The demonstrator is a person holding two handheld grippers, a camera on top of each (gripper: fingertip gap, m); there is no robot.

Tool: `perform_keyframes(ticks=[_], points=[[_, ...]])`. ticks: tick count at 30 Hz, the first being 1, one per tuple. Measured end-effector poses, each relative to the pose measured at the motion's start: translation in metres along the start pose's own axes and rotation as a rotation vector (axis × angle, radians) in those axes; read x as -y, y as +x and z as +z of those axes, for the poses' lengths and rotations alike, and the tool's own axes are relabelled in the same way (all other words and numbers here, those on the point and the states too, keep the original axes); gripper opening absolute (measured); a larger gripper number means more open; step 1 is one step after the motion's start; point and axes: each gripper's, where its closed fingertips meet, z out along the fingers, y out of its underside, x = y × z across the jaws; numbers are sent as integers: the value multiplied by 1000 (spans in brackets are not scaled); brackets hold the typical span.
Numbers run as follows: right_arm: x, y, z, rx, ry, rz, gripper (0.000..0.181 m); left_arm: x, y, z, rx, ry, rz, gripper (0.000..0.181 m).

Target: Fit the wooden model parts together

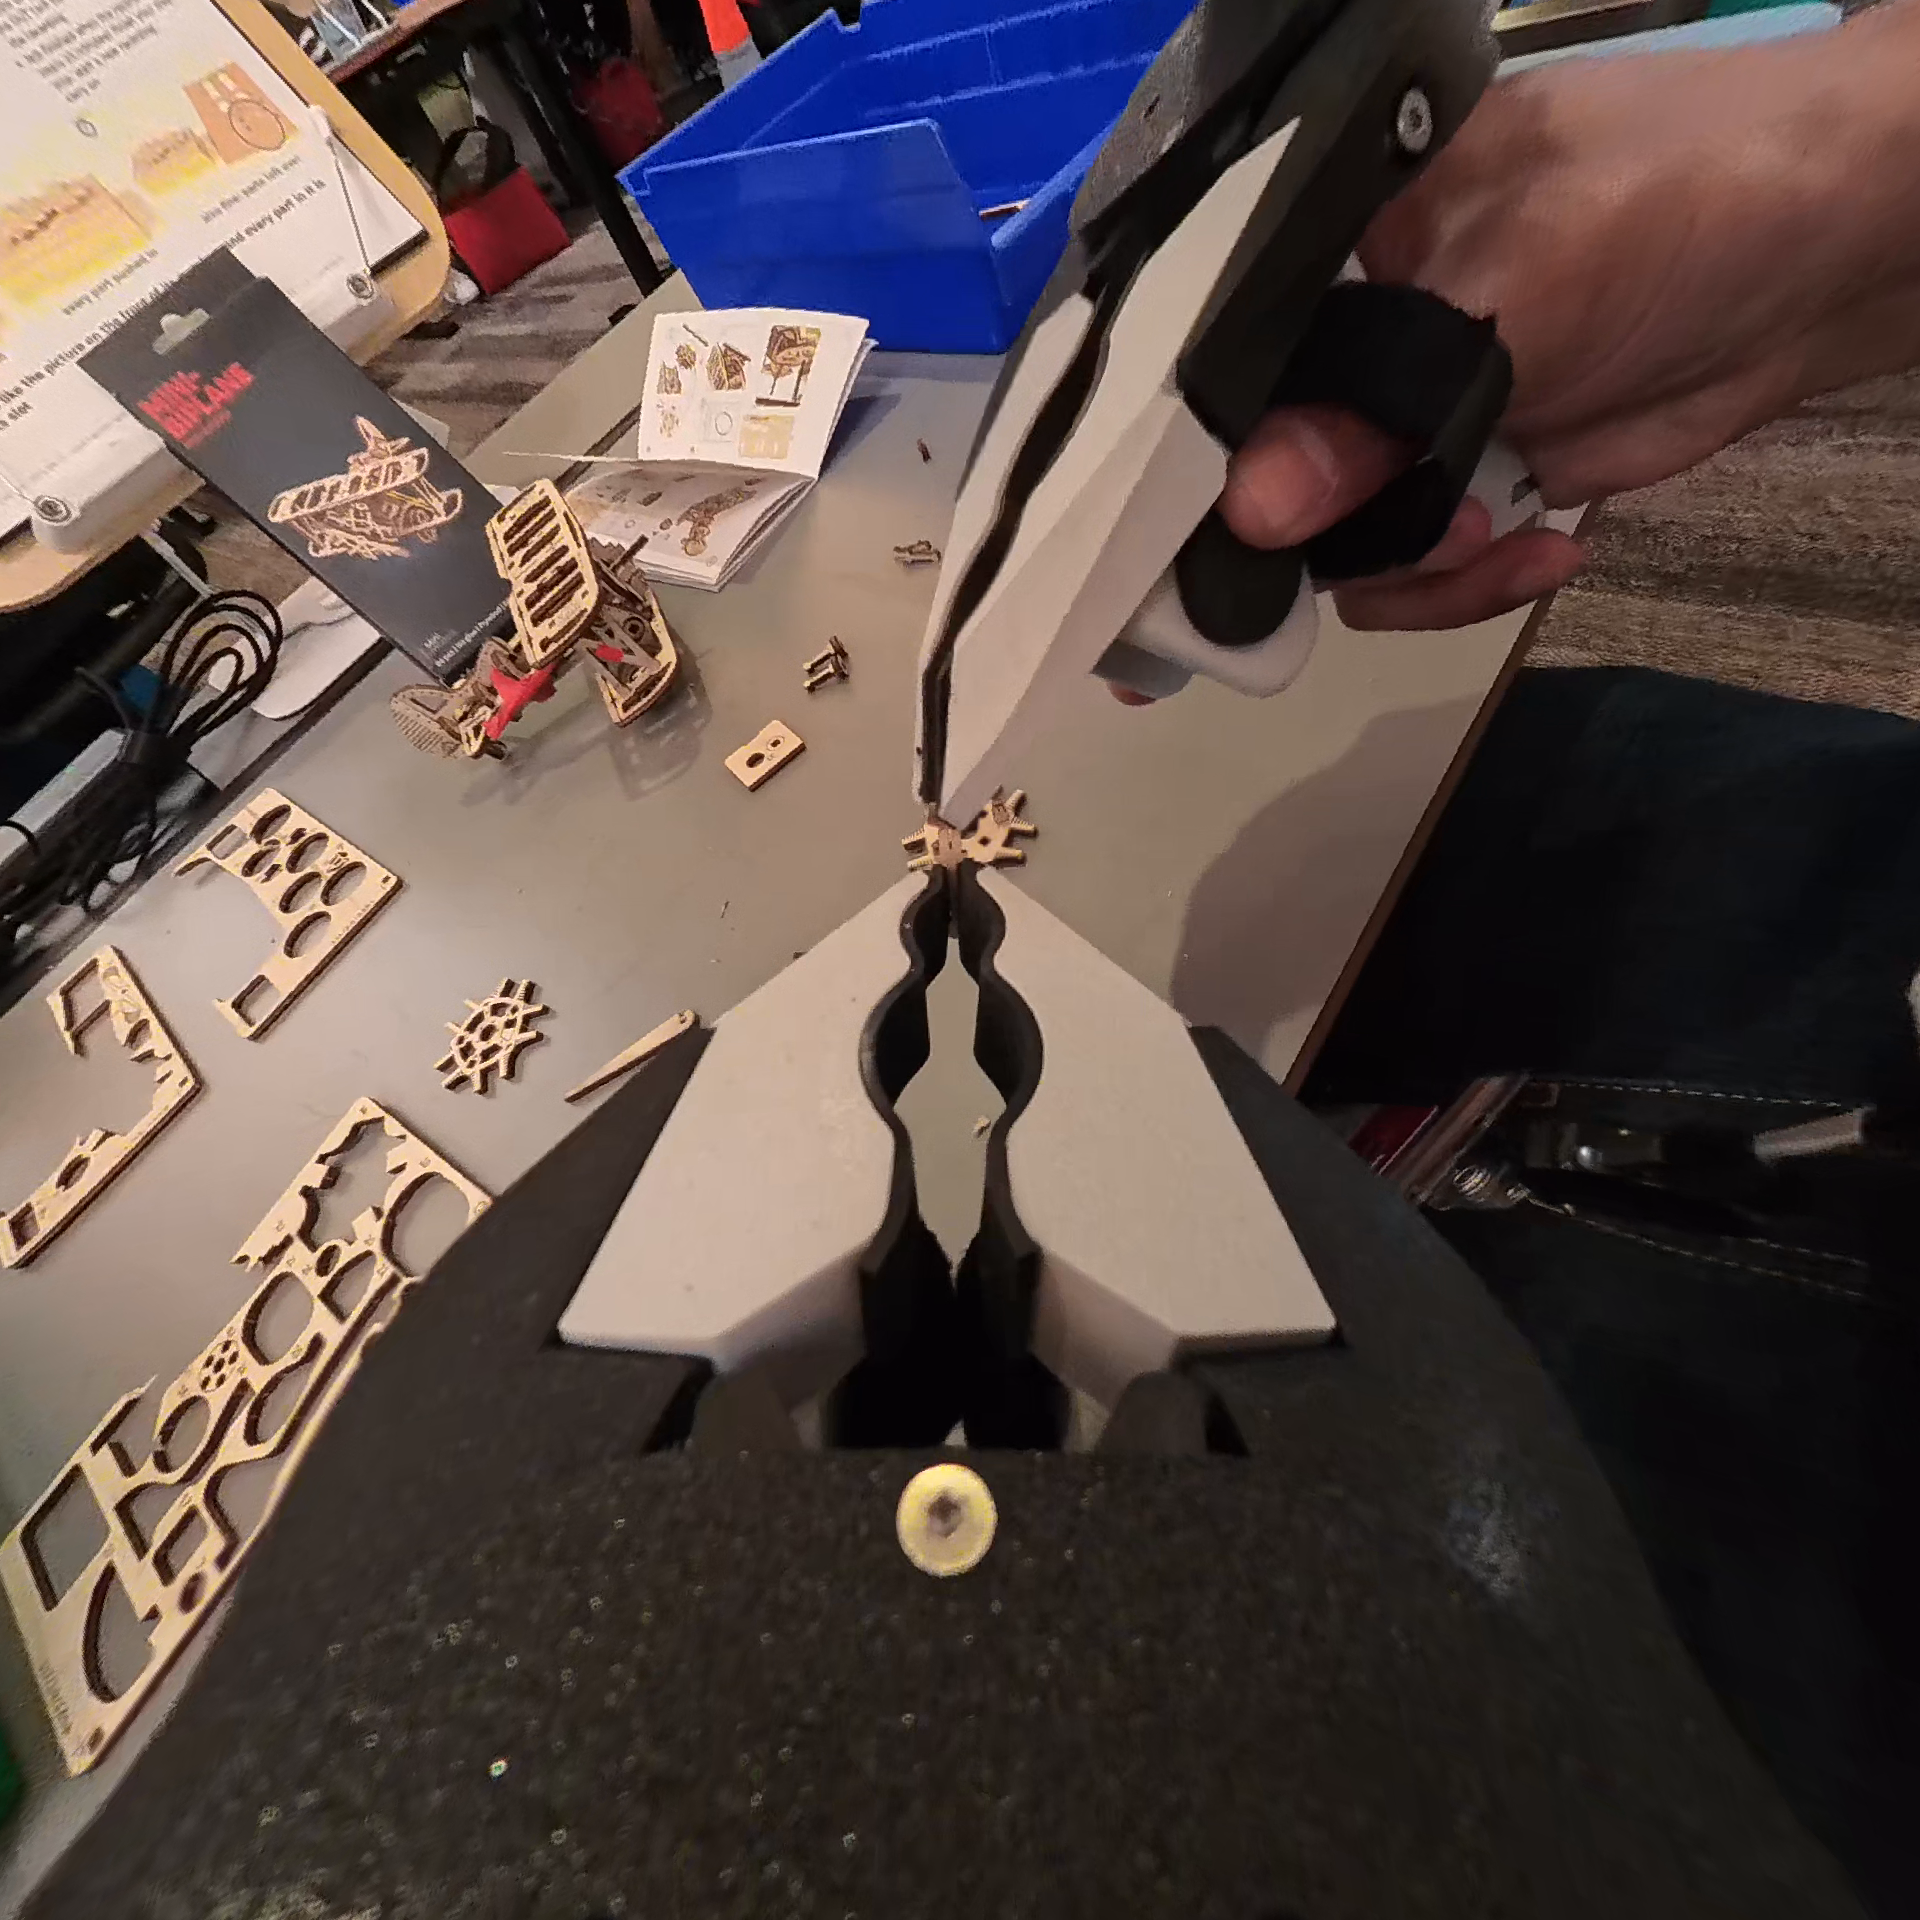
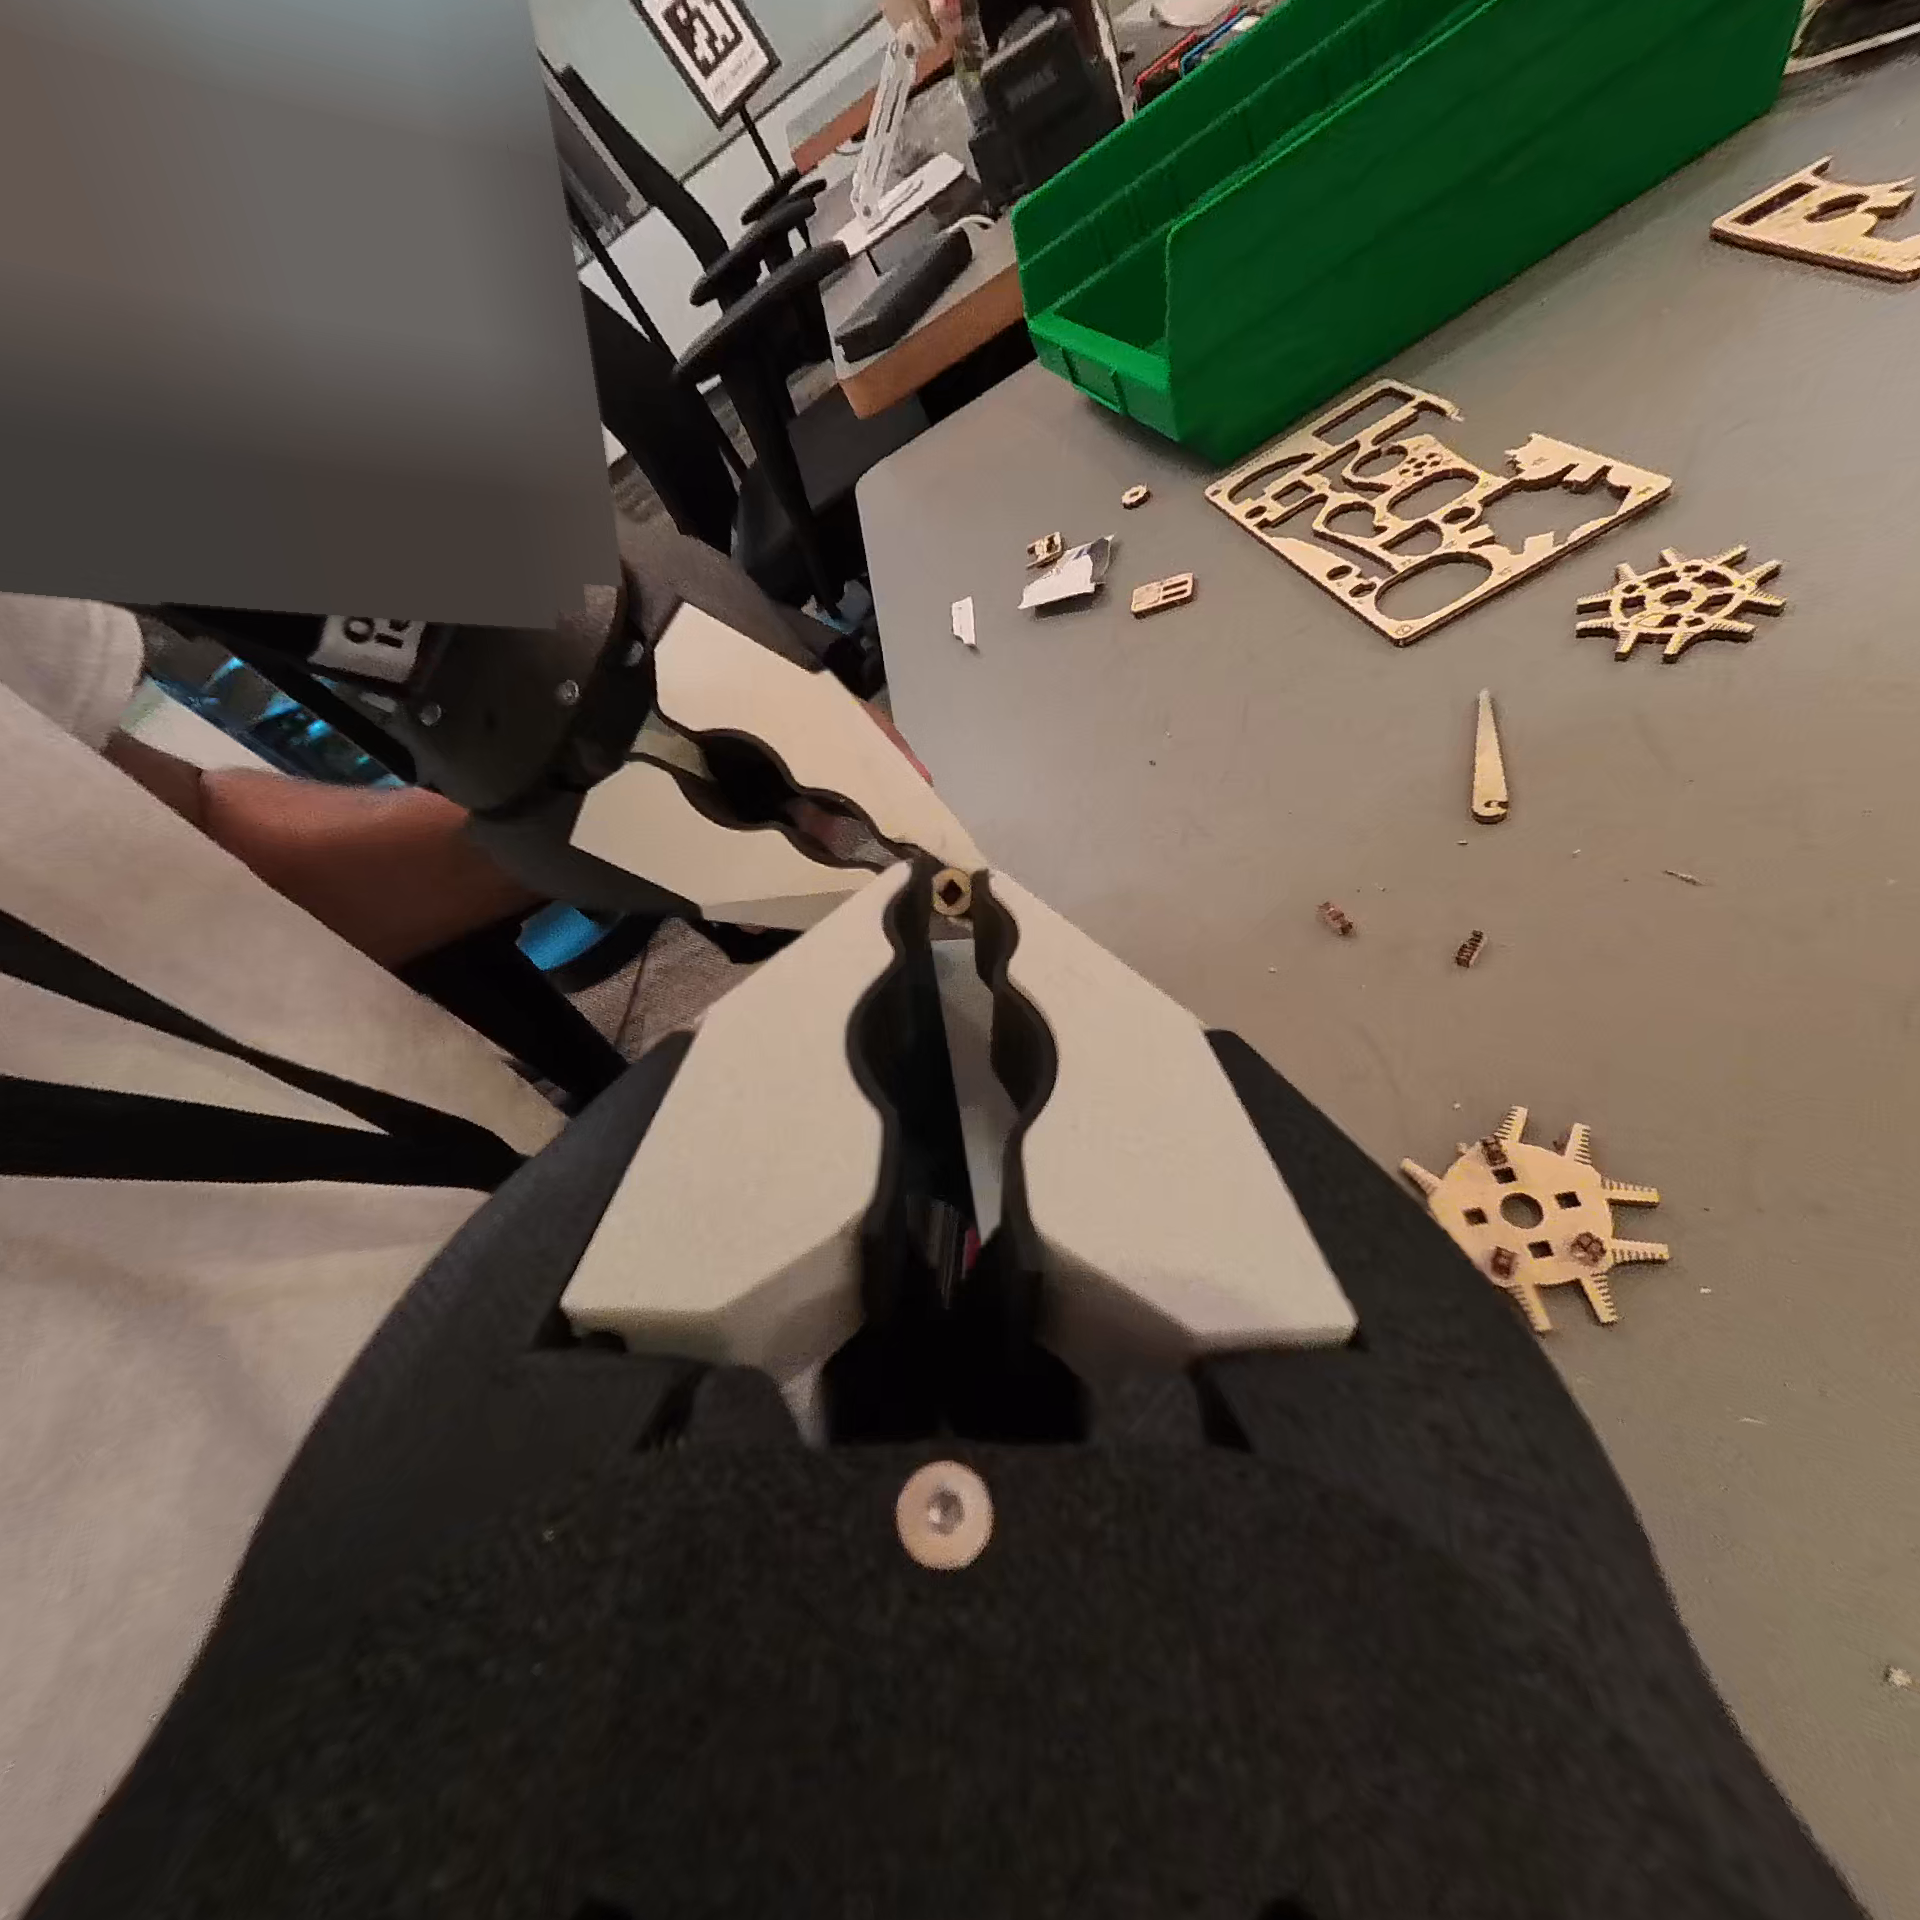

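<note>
My left gripper [image 1: 948,883] is shut on a small toothed wooden part [image 1: 932,844] and holds it just above the grey table [image 1: 727,914]. My right gripper [image 2: 951,896] is shut on a tiny wooden ring with a square hole [image 2: 951,891]. In the left wrist view the right gripper [image 1: 928,798] comes down from the upper right, its tip touching the toothed part. In the right wrist view the left gripper [image 2: 912,854] meets mine tip to tip, and what it holds is hidden. A toothed wooden wheel [image 1: 1000,828] [image 2: 1527,1216] lies on the table just behind.
A built wooden biplane [image 1: 561,613], a black package card [image 1: 312,468] and a booklet [image 1: 727,436] stand at the back. Punched wooden sheets [image 1: 291,904] [image 2: 1434,509], a spoked wheel [image 1: 490,1034] [image 2: 1678,606], a wooden pick [image 1: 631,1055] and scraps lie around. A blue bin [image 1: 883,156] and a green bin [image 2: 1351,208] stand on the table. The grippers are tip to tip, or close to it.
</note>
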Motion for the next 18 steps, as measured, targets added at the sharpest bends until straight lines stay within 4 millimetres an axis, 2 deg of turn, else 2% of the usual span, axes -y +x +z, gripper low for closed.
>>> perform_keyframes(ticks=[4,7,14,18], points=[[0,-1,-1,-23,-22,-89,6,1,1,0,-12,10,-5,0],[0,-9,-3,9,-43,-201,6,6,8,-4,-99,64,-56,0],[-4,-18,-4,32,-97,-292,7,8,15,-10,-137,115,6,0],[-13,-16,-6,34,-126,-299,7,4,21,-6,-153,89,29,0]])
